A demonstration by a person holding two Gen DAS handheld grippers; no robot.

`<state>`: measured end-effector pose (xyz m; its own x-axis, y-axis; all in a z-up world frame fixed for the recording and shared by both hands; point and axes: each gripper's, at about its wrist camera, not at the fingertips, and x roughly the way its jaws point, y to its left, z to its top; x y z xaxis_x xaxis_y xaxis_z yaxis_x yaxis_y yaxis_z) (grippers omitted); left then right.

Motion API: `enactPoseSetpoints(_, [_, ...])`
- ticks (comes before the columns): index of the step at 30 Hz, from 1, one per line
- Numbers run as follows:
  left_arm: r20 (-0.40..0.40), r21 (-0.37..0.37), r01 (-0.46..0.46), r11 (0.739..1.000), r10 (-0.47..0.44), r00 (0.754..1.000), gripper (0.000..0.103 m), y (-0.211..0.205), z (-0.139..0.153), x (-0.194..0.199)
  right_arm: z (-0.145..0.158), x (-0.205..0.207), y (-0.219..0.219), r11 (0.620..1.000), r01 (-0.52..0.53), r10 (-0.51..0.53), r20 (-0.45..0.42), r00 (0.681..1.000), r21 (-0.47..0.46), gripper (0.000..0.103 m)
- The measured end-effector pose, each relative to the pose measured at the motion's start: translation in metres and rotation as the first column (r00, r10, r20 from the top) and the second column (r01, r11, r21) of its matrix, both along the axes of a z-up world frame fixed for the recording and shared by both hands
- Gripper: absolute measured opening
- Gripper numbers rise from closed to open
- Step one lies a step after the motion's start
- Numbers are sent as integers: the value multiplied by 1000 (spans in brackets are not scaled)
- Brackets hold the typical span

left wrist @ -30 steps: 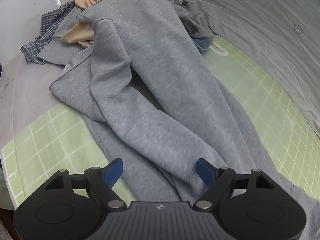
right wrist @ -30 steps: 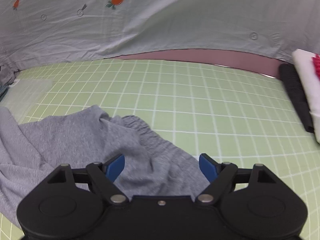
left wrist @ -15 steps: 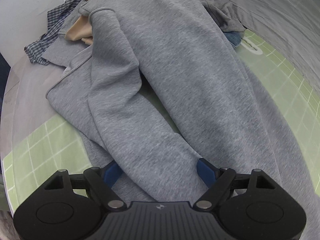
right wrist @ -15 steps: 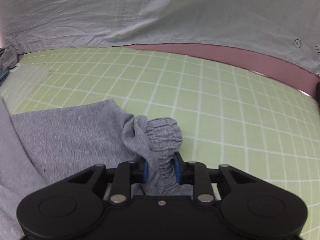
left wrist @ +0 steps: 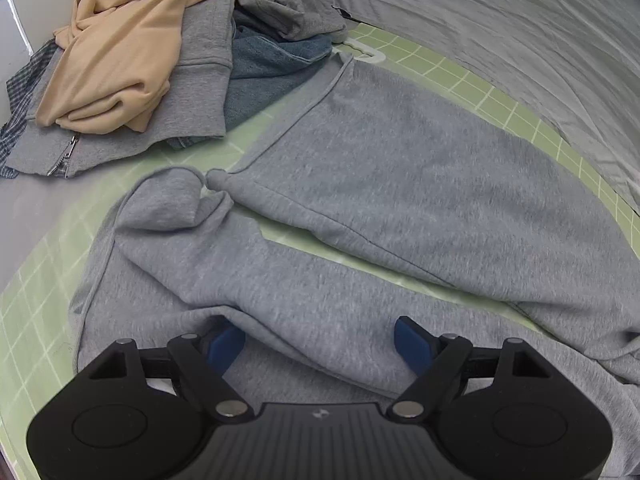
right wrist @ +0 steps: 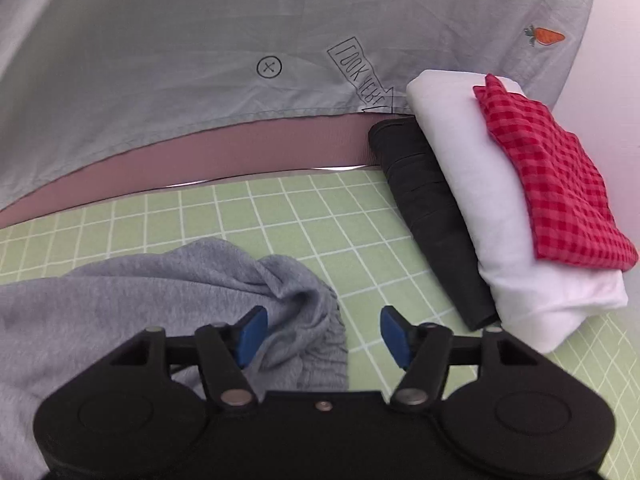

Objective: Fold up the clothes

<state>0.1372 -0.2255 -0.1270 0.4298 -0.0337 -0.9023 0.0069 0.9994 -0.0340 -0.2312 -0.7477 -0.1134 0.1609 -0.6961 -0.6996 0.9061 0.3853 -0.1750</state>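
I have the grey sweatpants (left wrist: 400, 184) spread across the green grid mat (right wrist: 280, 216), both legs laid out, the elastic waistband bunched at my right side. My left gripper (left wrist: 320, 340) stands wide over one leg, gripping nothing as far as I can judge; its left pad may sit under a fold. My right gripper (right wrist: 320, 332) is opening, the waistband loose between its pads. Beyond lie a heap of unfolded clothes (left wrist: 132, 60) and a folded stack (right wrist: 512, 208).
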Motion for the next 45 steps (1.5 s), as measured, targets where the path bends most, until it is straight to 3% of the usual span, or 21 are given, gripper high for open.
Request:
enactPoseSetpoints(9, [48, 31, -116, 993, 114, 992, 83, 26, 13, 13, 4, 3, 96, 992, -113, 106, 120, 987, 56, 77])
enactPoseSetpoints(12, [60, 66, -176, 982, 172, 983, 83, 40, 13, 21, 1, 20, 116, 984, -170, 165, 93, 982, 47, 80])
enactPoseSetpoints(19, [61, 128, -202, 971, 195, 979, 83, 66, 0, 38, -7, 47, 118, 966, -253, 252, 22, 968, 63, 81])
enactPoseSetpoints(20, [58, 115, -207, 971, 202, 978, 81, 70, -2, 38, -8, 50, 116, 963, -260, 259, 15, 966, 70, 71])
enactPoseSetpoints(21, [59, 100, -213, 972, 208, 976, 74, 73, -4, 38, -10, 52, 115, 961, -267, 267, 8, 964, 76, 50])
enactPoseSetpoints(22, [59, 83, -216, 973, 212, 976, 60, 76, -5, 38, -10, 51, 116, 959, -275, 275, 3, 961, 74, 40])
enactPoseSetpoints(23, [59, 61, -213, 975, 209, 976, 53, 78, -5, 38, -10, 50, 117, 956, -283, 283, -2, 959, 73, 25])
enactPoseSetpoints(24, [63, 44, -204, 978, 201, 978, 40, 79, -5, 37, -10, 49, 118, 954, -291, 292, -7, 956, 72, 15])
enactPoseSetpoints(25, [70, 33, -193, 981, 191, 979, 22, 78, -4, 35, -9, 48, 119, 953, -296, 297, -11, 955, 67, 8])
enactPoseSetpoints(26, [78, 23, -182, 983, 180, 981, 12, 77, -2, 34, -5, 43, 121, 955, -292, 292, -11, 956, 50, 4])
enactPoseSetpoints(30, [142, -7, -153, 988, 153, 978, 8, 75, 14, 25, 13, 20, 126, 966, -257, 257, -4, 967, -25, 2])
enactPoseSetpoints(39, [295, -203, -133, 970, 191, 936, 7, 123, 77, -49, 55, -80, 163, 985, -108, 120, 87, 989, -132, 1])
enactPoseSetpoints(42, [260, -181, -149, 972, 193, 946, 7, 142, 67, -74, 48, -111, 187, 990, -100, 108, 84, 991, -97, 1])
enactPoseSetpoints(45, [176, -171, -182, 968, 211, 961, 7, 164, 43, -95, 27, -132, 208, 995, -98, 100, 58, 993, -26, 1])
